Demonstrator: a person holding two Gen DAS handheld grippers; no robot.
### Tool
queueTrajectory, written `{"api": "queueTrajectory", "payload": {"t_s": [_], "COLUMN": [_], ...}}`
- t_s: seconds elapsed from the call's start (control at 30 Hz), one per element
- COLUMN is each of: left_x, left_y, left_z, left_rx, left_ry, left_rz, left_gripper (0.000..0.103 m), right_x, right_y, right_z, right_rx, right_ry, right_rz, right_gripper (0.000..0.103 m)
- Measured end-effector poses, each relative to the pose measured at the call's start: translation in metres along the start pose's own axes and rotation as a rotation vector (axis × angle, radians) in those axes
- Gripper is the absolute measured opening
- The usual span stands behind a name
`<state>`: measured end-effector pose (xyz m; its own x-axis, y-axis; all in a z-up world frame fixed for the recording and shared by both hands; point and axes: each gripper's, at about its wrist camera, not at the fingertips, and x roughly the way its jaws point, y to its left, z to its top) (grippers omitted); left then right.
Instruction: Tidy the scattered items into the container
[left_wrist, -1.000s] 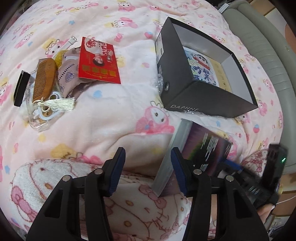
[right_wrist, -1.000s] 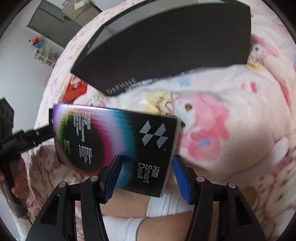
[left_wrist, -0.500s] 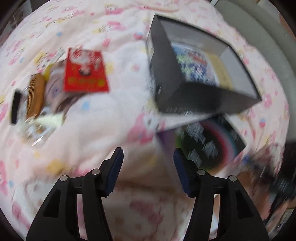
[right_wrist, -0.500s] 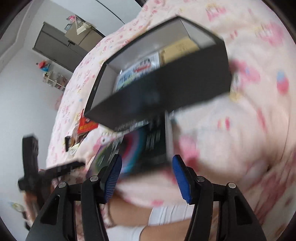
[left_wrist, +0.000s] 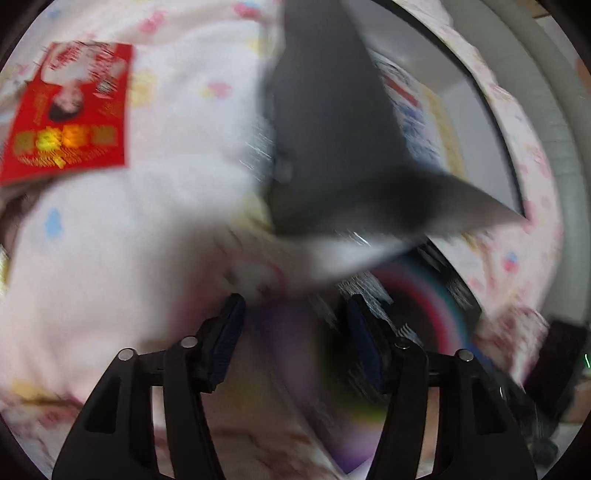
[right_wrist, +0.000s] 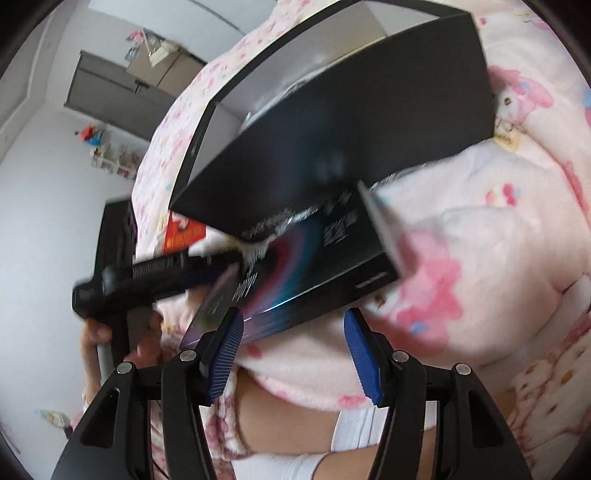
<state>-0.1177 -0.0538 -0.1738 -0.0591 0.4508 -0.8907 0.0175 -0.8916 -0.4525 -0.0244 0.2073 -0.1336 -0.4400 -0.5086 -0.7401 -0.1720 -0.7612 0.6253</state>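
The open black container box (left_wrist: 332, 147) (right_wrist: 351, 147) sits on the pink blanket and holds printed cards. A flat dark box with a rainbow swirl (right_wrist: 317, 266) (left_wrist: 417, 310) lies against the container's near wall. My left gripper (left_wrist: 293, 339) is open right at the rainbow box's near end; in the right wrist view its fingers (right_wrist: 207, 269) touch that box's left edge. My right gripper (right_wrist: 293, 350) is open just before the rainbow box. The left wrist view is blurred.
A red card (left_wrist: 70, 110) (right_wrist: 183, 232) lies on the blanket left of the container. A grey padded edge (left_wrist: 546, 92) runs along the far right. A person's legs (right_wrist: 295, 435) are below the right gripper. Cabinets (right_wrist: 122, 88) stand far behind.
The left gripper has swung right and closer to the container and rainbow box. The rainbow box has gone from upright to lying tilted against the container's front. The comb and pouch have left view.
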Motion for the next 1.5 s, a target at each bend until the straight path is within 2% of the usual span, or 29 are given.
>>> {"api": "queueTrajectory", "payload": {"t_s": [0.1,0.17,0.23,0.33,0.4,0.43,0.5,0.57,0.67,0.73,0.8,0.83,0.93,1.0,1.07,1.1,1.13,1.2,1.23,1.3,1.43,1.5], "left_x": [-0.009,-0.014,-0.018,-0.011,0.003,0.008,0.005,-0.003,-0.01,-0.01,-0.01,-0.007,0.007,0.023,0.037,0.036,0.031,0.023,0.019,0.01,-0.015,-0.022], "left_y": [-0.015,-0.021,-0.02,-0.012,-0.013,-0.016,-0.027,-0.041,-0.058,-0.069,-0.08,-0.081,-0.07,-0.069,-0.07,-0.074,-0.085,-0.097,-0.101,-0.107,-0.123,-0.127], "left_z": [-0.021,-0.027,-0.021,-0.003,0.004,0.003,-0.005,-0.021,-0.043,-0.057,-0.06,-0.056,-0.032,-0.02,-0.011,-0.012,-0.017,-0.026,-0.031,-0.038,-0.051,-0.05], "left_rx": [0.059,0.088,0.084,0.045,0.034,0.028,0.055,0.101,0.103,0.144,0.178,0.184,0.118,0.105,0.087,0.097,0.145,0.192,0.205,0.22,0.279,0.292], "left_ry": [0.01,0.002,-0.024,-0.06,-0.034,-0.011,-0.003,-0.019,0.012,0.02,0.011,0.001,-0.017,0.0,0.061,0.064,0.036,0.021,0.029,0.024,-0.11,-0.154], "left_rz": [-0.039,-0.022,-0.015,0.016,0.046,0.032,-0.011,0.024,-0.032,-0.057,-0.037,-0.028,-0.038,-0.047,-0.138,-0.145,-0.115,-0.103,-0.118,-0.16,-0.094,-0.077], "left_gripper": [0.066,0.065,0.065,0.062,0.056,0.055,0.055,0.055,0.055,0.055,0.056,0.056,0.056,0.057,0.05,0.051,0.051,0.05,0.048,0.048,0.048,0.048], "right_x": [-0.015,-0.023,-0.023,-0.015,-0.009,-0.003,0.006,-0.001,-0.018,-0.023,-0.021,-0.017,-0.005,-0.005,-0.008,-0.005,-0.007,-0.017,-0.022,-0.035,-0.059,-0.06], "right_y": [-0.009,-0.017,-0.019,-0.01,-0.009,-0.009,-0.011,-0.012,-0.013,-0.013,-0.012,-0.011,-0.011,-0.014,-0.02,-0.021,-0.022,-0.024,-0.023,-0.02,-0.001,0.012], "right_z": [0.013,0.017,0.012,0.005,0.003,0.003,0.001,-0.001,0.0,0.002,0.006,0.009,0.011,0.011,0.013,0.016,0.017,0.017,0.016,0.014,0.015,0.016], "right_rx": [0.016,0.05,0.065,0.016,0.016,0.025,0.037,0.04,0.019,-0.001,0.001,-0.006,-0.048,-0.046,-0.057,-0.055,-0.043,-0.035,-0.05,-0.076,-0.165,-0.232], "right_ry": [-0.034,-0.048,-0.04,-0.005,0.014,0.03,0.052,0.018,-0.047,-0.066,-0.066,-0.063,-0.055,-0.042,-0.022,0.004,0.006,-0.004,-0.018,-0.054,-0.111,-0.129], "right_rz": [-0.019,-0.024,-0.007,-0.022,-0.007,0.01,0.023,0.014,-0.035,-0.052,-0.086,-0.103,-0.16,-0.172,-0.18,-0.171,-0.152,-0.115,-0.111,-0.118,-0.043,-0.05], "right_gripper": [0.054,0.054,0.054,0.054,0.054,0.054,0.054,0.054,0.054,0.054,0.055,0.056,0.056,0.056,0.057,0.058,0.057,0.052,0.046,0.045,0.042,0.042]}}
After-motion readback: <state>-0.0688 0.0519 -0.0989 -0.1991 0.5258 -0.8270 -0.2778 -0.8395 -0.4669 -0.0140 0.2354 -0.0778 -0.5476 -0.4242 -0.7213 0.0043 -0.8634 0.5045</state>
